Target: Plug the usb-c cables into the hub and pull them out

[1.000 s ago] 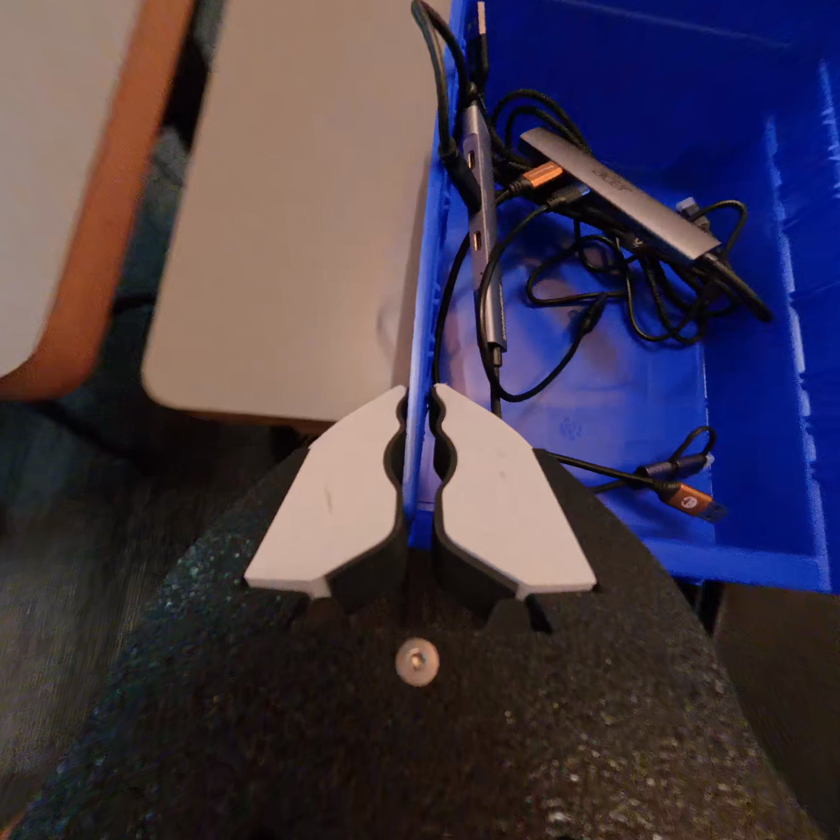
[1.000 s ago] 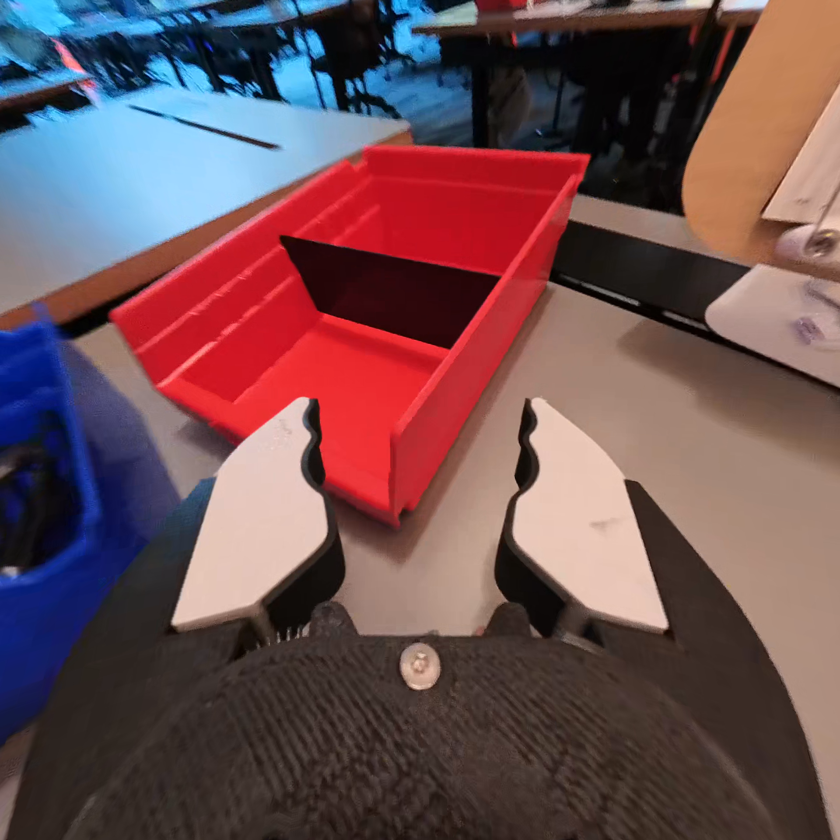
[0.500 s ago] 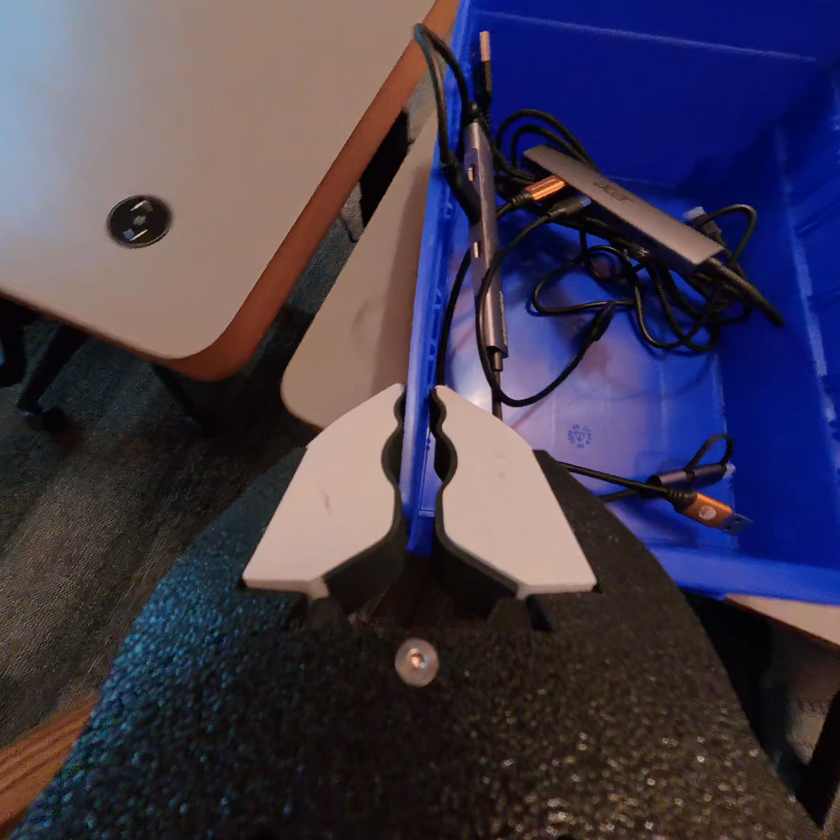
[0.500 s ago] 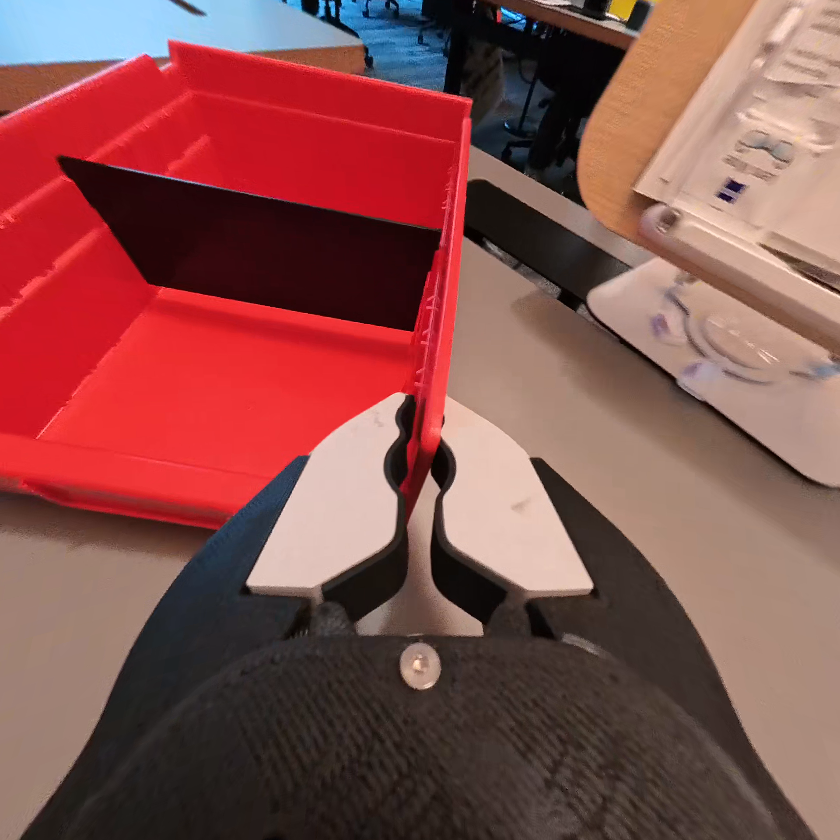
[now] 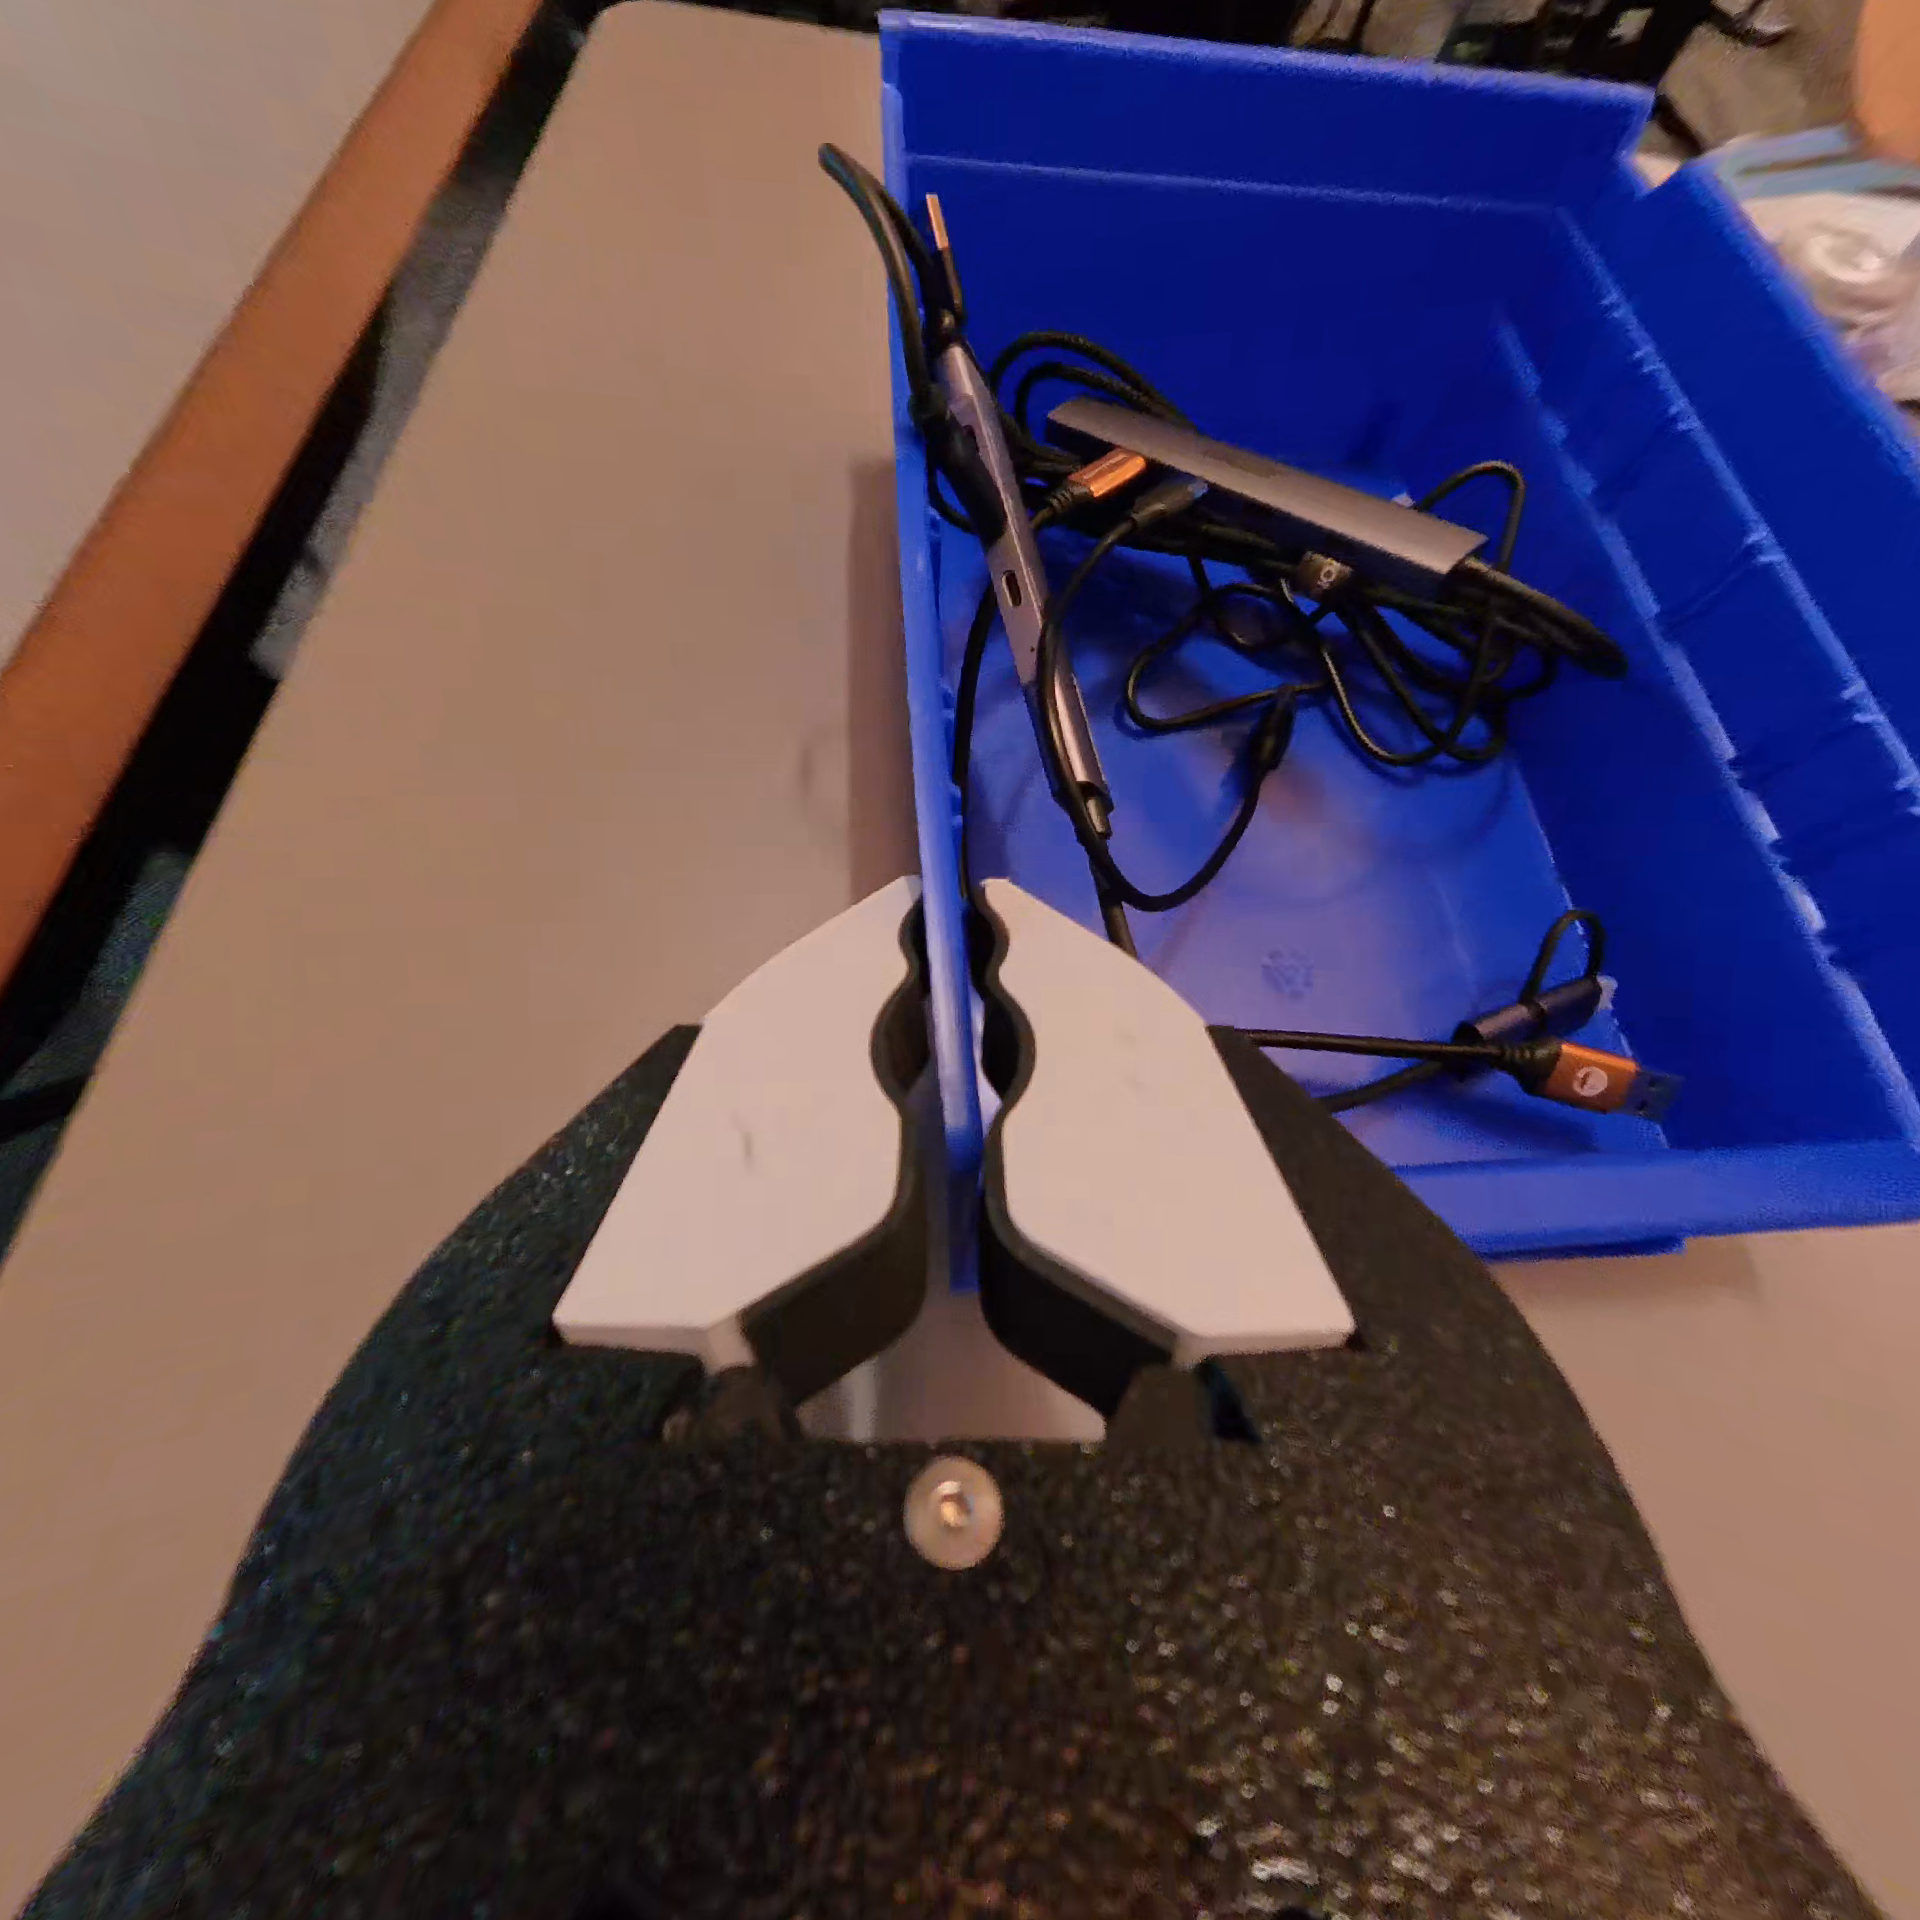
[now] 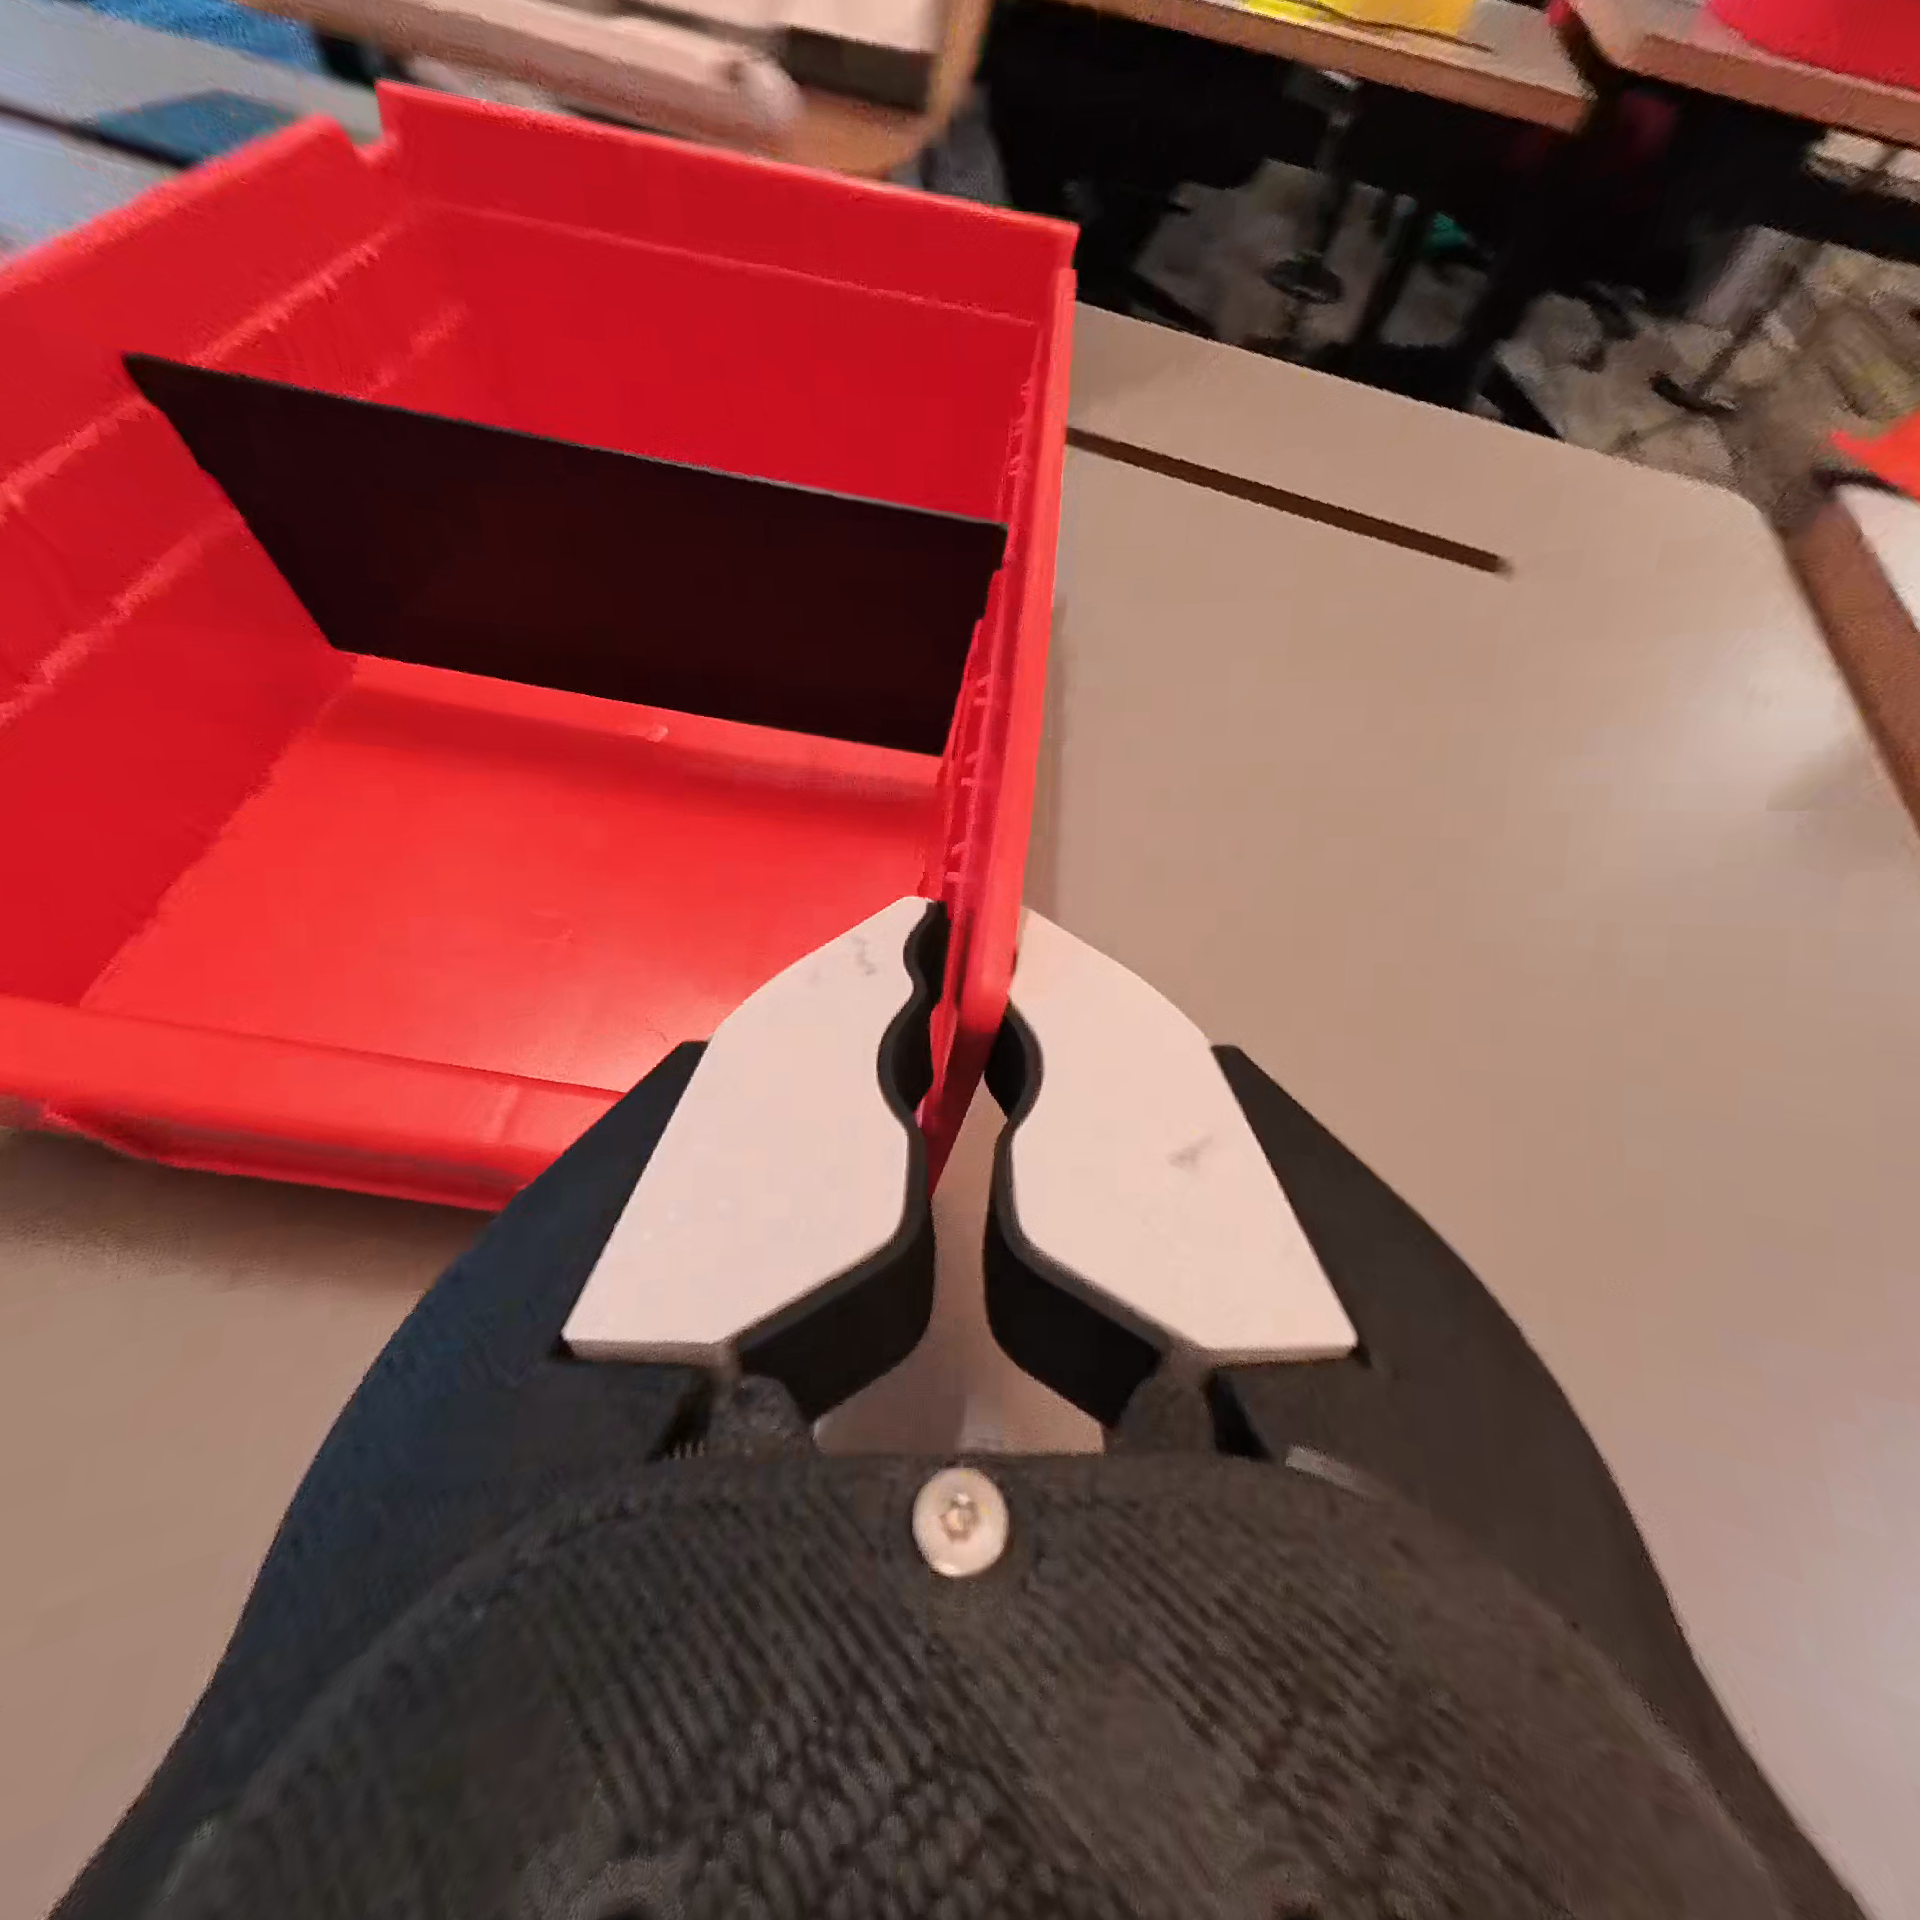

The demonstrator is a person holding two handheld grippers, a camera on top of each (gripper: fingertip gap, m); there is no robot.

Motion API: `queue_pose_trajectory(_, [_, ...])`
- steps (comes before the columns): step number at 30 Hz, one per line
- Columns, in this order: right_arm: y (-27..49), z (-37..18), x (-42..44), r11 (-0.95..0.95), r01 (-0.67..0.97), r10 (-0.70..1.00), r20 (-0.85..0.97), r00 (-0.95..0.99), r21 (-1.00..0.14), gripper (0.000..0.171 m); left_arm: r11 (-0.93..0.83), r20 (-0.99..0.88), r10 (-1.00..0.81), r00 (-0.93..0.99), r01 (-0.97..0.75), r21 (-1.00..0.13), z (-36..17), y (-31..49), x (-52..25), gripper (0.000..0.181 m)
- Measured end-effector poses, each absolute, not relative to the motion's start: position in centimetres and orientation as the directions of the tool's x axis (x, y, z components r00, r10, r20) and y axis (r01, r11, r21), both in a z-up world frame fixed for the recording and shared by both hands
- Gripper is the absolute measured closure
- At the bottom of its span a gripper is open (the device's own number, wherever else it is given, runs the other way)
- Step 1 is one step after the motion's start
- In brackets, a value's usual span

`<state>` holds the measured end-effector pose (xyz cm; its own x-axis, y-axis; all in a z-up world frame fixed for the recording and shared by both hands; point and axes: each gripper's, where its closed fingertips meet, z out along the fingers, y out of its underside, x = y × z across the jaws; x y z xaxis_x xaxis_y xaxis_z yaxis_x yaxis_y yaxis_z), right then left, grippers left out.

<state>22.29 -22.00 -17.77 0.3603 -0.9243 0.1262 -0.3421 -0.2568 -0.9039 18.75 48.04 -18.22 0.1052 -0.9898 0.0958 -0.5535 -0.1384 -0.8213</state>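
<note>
My left gripper (image 5: 951, 904) is shut on the left wall of a blue bin (image 5: 1299, 260), which rests on a grey table. Inside the bin lie two slim grey USB hubs, one (image 5: 1039, 592) leaning along the left wall and one (image 5: 1268, 488) across the middle, tangled with black cables (image 5: 1382, 665). An orange-tipped plug (image 5: 1579, 1081) lies at the near right of the bin. My right gripper (image 6: 971, 920) is shut on the right wall of a red bin (image 6: 644, 208), which has a black divider (image 6: 582, 582) and nothing else showing inside.
The grey table (image 5: 520, 727) runs left of the blue bin, and a wood-edged table (image 5: 125, 416) stands beyond a gap. In the right wrist view the grey tabletop (image 6: 1403, 831) has a dark slot (image 6: 1288, 499). Tables and chair legs stand behind.
My right gripper closed on the red bin's right wall and has swung it round. My left gripper kept its hold on the blue bin and brought it over the grey table.
</note>
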Motion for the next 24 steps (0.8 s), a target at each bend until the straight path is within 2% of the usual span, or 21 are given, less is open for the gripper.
queue_pose_trajectory(1, [-23.9, -17.8, 22.9, -0.24, -0.353, -0.939, 0.124, 0.32, -0.904, 0.166, -0.132, 0.107, -0.991, 0.079, -0.549, -0.825, -18.2, 47.2, 20.3, 0.177])
queue_pose_trajectory(8, [-33.1, -17.8, 29.9, -0.166, -0.4, -0.983, 0.12, 0.137, -0.901, 0.166, -0.036, 0.043, -0.999, 0.001, -0.568, -0.822, -18.3, 43.2, 26.4, 0.176])
queue_pose_trajectory(12, [-35.3, -17.9, 33.7, -0.135, -0.41, -0.99, 0.105, 0.095, -0.902, 0.166, -0.087, 0.098, -0.995, 0.008, -0.552, -0.83, -18.2, 42.9, 27.0, 0.176])
queue_pose_trajectory(19, [-36.1, -17.8, 36.9, -0.111, -0.429, -0.989, 0.06, 0.132, -0.896, 0.167, -0.098, 0.088, -0.995, 0.043, -0.539, -0.837, -18.2, 42.9, 26.8, 0.175])
queue_pose_trajectory(20, [-36.3, -17.7, 36.6, -0.128, -0.442, -0.989, 0.082, 0.121, -0.888, 0.159, -0.083, 0.077, -0.996, 0.033, -0.541, -0.837, -18.1, 42.9, 26.8, 0.175])
queue_pose_trajectory(21, [-36.7, -17.1, 36.1, -0.152, -0.435, -0.988, 0.122, 0.095, -0.887, 0.142, -0.063, 0.058, -0.998, 0.026, -0.548, -0.834, -18.0, 43.0, 26.7, 0.169])
queue_pose_trajectory(22, [-36.7, -16.3, 35.3, -0.174, -0.415, -0.985, 0.154, 0.081, -0.893, 0.135, -0.052, 0.036, -0.999, 0.041, -0.549, -0.834, -17.5, 43.3, 26.4, 0.157])
queue_pose_trajectory(24, [-35.3, -14.0, 32.6, -0.208, -0.337, -0.978, 0.193, 0.08, -0.918, 0.135, -0.04, 0.002, -0.997, 0.08, -0.475, -0.879, -14.5, 43.6, 25.7, 0.147])
